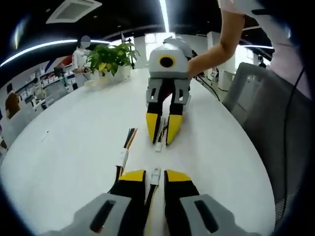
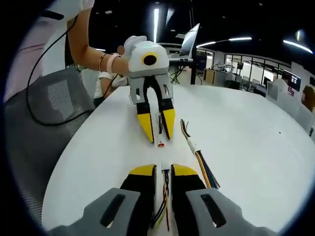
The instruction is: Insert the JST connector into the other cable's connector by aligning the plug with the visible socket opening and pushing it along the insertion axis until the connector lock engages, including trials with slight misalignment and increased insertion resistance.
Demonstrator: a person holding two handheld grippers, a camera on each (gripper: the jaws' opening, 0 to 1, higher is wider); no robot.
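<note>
The two grippers are facing each other over a round white table (image 1: pixel 69 142) in an open office lit by ceiling strips, where a potted plant (image 1: pixel 112 59) is standing at the far edge and a grey chair (image 2: pixel 47 105) is sitting beside the person. The left gripper (image 1: pixel 155 178) is clamping a white plug (image 1: pixel 155 174), while the right gripper (image 2: pixel 164 172) is clamping the socket (image 2: pixel 165 167) of the other cable, its coloured wires trailing back between the jaws. The two connector tips are pointing at each other, apart, and a spare cable (image 2: pixel 197 155) (multicoloured, white connector midway) is lying loose on the table just beside them.
</note>
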